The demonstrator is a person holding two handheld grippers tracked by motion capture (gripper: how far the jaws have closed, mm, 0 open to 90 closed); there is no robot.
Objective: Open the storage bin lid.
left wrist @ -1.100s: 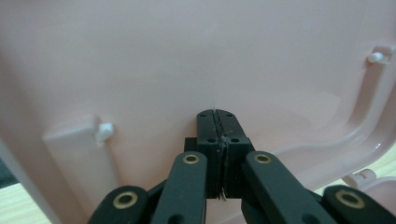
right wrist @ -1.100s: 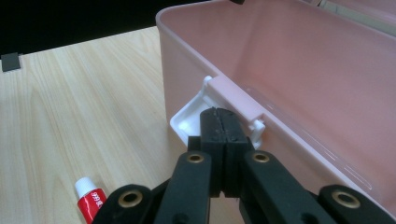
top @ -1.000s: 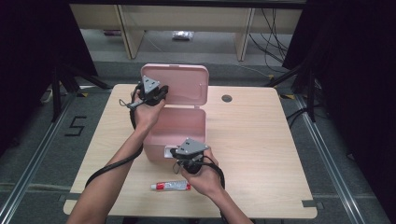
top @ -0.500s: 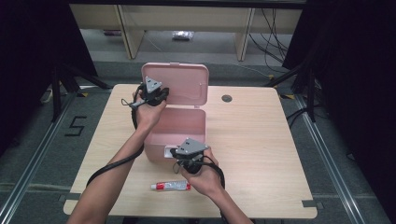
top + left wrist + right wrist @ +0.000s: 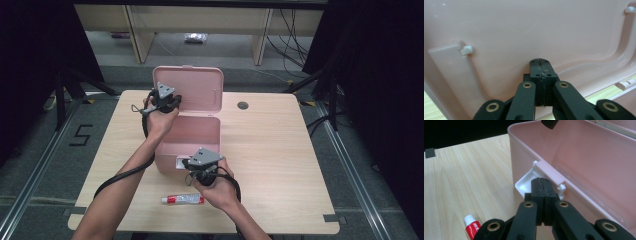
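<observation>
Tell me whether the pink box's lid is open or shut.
Open. The lid stands upright behind the pink box, its inside facing forward, with the left gripper against it.

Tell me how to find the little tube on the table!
Start at the big pink box with its lid standing open in the middle of the wooden table. Come toward the near table edge, just past the box's front wall. The tube lies flat there: small, red and white with a white cap, the table's one loose small item.
</observation>
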